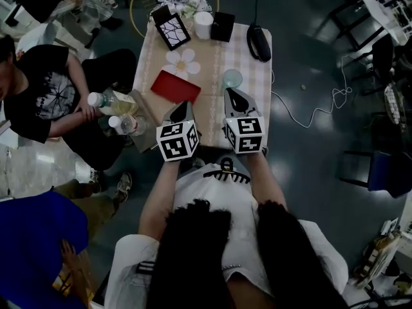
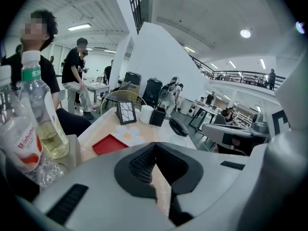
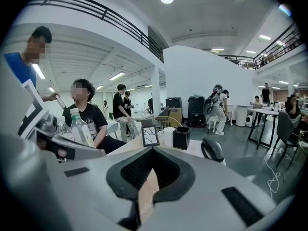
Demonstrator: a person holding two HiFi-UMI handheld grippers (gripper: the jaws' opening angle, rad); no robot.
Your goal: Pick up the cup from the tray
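Observation:
A clear, pale green cup point(image 1: 232, 78) stands on the checked tablecloth point(image 1: 251, 69), to the right of a flat red tray point(image 1: 175, 86) that carries nothing. My right gripper point(image 1: 233, 93) is shut and empty, its tips just short of the cup on the near side. Also shut and empty, my left gripper point(image 1: 183, 105) hovers at the tray's near edge. In the left gripper view the red tray point(image 2: 109, 144) lies ahead to the left of the closed jaws. The right gripper view looks over the table's far end, and the clear cup is hidden below its jaws.
At the table's far end stand a framed picture point(image 1: 170, 26), a white cup point(image 1: 203, 24) and a black box point(image 1: 223, 26). A flower-shaped mat point(image 1: 181, 62) lies mid-table and a black handset point(image 1: 259, 42) at the right edge. A seated person holds a bottle point(image 1: 112, 102) at the left.

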